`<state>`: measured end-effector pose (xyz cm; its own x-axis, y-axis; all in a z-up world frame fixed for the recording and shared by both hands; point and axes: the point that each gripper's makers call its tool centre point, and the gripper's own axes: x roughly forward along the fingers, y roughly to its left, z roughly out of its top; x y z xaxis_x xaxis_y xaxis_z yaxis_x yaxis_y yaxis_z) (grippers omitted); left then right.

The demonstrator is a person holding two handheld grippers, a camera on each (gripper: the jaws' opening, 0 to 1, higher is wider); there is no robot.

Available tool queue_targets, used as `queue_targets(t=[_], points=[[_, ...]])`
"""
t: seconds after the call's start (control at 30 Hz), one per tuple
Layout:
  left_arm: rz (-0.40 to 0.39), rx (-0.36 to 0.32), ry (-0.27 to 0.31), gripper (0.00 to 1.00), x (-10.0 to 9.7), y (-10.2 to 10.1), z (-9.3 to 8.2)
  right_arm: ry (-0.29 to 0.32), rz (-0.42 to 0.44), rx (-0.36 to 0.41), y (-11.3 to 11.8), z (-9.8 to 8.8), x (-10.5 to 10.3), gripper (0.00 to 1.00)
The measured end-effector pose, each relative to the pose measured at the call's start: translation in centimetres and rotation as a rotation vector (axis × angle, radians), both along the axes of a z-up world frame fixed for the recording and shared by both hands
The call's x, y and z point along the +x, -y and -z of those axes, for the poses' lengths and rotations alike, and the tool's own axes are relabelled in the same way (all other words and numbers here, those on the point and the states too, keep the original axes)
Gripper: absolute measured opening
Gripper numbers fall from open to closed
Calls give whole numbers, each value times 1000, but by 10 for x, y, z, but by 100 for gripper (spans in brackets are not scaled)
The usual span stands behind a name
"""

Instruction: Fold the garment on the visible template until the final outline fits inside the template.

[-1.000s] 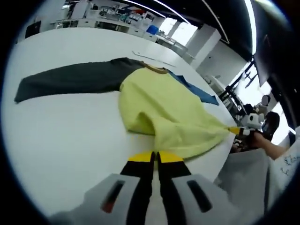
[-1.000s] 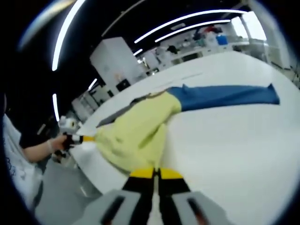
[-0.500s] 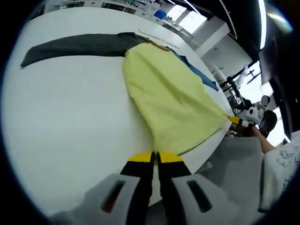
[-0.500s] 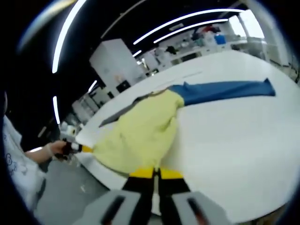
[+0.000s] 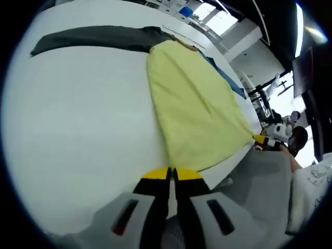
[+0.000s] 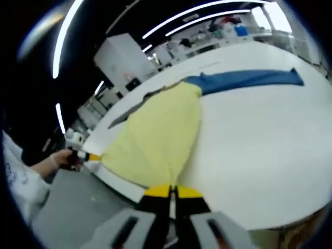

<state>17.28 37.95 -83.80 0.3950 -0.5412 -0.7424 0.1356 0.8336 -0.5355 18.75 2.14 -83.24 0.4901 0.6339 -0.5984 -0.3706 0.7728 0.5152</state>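
A garment with a yellow body (image 5: 197, 104), a dark grey sleeve (image 5: 93, 37) and a blue sleeve (image 5: 224, 77) lies spread on the white table (image 5: 78, 129). Its hem reaches the table's near edge. My left gripper (image 5: 171, 174) is shut on one hem corner. My right gripper (image 5: 263, 140), held by a hand, grips the other corner, and the hem runs taut between them. In the right gripper view the yellow body (image 6: 155, 135) runs from my right gripper (image 6: 171, 191) to the left gripper (image 6: 87, 155). The blue sleeve (image 6: 249, 79) stretches right and the grey sleeve (image 6: 127, 115) shows behind.
A faint thin line (image 5: 179, 30) crosses the table beyond the collar. The table edge (image 6: 122, 184) sits just under the hem, with grey floor (image 6: 78, 218) below. A person's sleeve (image 5: 311, 181) is at the right. Shelves and benches stand far behind.
The bunched yellow body has been drawn flat and taut toward the table's near edge. Both grippers have pulled back, and the hem now lies at the edge.
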Motion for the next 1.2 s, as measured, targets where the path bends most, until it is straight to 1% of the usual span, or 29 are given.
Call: queue_targets(t=[0.17, 0.3, 0.47, 0.5, 0.57, 0.6, 0.67, 0.7, 0.73, 0.77, 0.8, 0.83, 0.87, 0.9, 0.93, 0.97, 1.0, 1.07, 1.1, 1.13, 1.2], points=[[3, 15, 4, 0, 0, -1, 3, 5, -15, -23, 0, 5, 0, 0], [-12, 3, 8, 0, -1, -1, 2, 5, -18, -31, 1, 5, -1, 0], [3, 8, 37, 1, 0, -5, 3, 20, -38, -49, 1, 7, -2, 0], [13, 12, 48, 1, 0, -5, 2, 31, -35, -52, 3, 6, 0, 2], [38, 37, 95, 3, 2, -9, 0, 39, -23, -48, 5, 3, 1, 4], [33, 38, 128, 3, 6, -11, -4, 60, -13, -35, 6, -2, 4, 6], [15, 5, 169, 6, 13, -13, -13, 93, 6, -16, 7, -11, 9, 10], [-4, -15, 207, 7, 20, -15, -20, 105, 19, -5, 10, -14, 13, 14], [-14, -26, 225, 10, 24, -13, -27, 116, 23, -1, 12, -16, 16, 16], [-35, -38, 237, 12, 28, -15, -34, 140, 26, -9, 14, -21, 20, 19], [-39, -41, 256, 15, 31, -12, -39, 153, 28, -16, 16, -23, 23, 24], [-51, -31, 280, 21, 35, -15, -44, 170, 30, -23, 18, -26, 27, 30], [-61, -27, 288, 26, 37, -17, -47, 180, 32, -25, 19, -28, 30, 35], [-61, -19, 313, 32, 41, -19, -52, 191, 36, -29, 21, -30, 34, 42], [-57, -21, 317, 38, 42, -19, -52, 197, 40, -35, 22, -31, 36, 47], [-64, -20, 333, 43, 45, -21, -58, 203, 41, -41, 22, -32, 38, 50], [-67, -21, 350, 51, 48, -20, -61, 212, 46, -49, 24, -34, 41, 54], [-64, -37, 405, 62, 55, -17, -73, 219, 53, -55, 26, -36, 44, 60], [-60, -42, 434, 71, 58, -16, -77, 223, 57, -57, 28, -35, 46, 65], [-66, -42, 441, 77, 58, -15, -81, 230, 64, -64, 31, -35, 50, 70], [-46, -45, 468, 92, 60, -12, -86, 250, 76, -77, 33, -38, 53, 81]])
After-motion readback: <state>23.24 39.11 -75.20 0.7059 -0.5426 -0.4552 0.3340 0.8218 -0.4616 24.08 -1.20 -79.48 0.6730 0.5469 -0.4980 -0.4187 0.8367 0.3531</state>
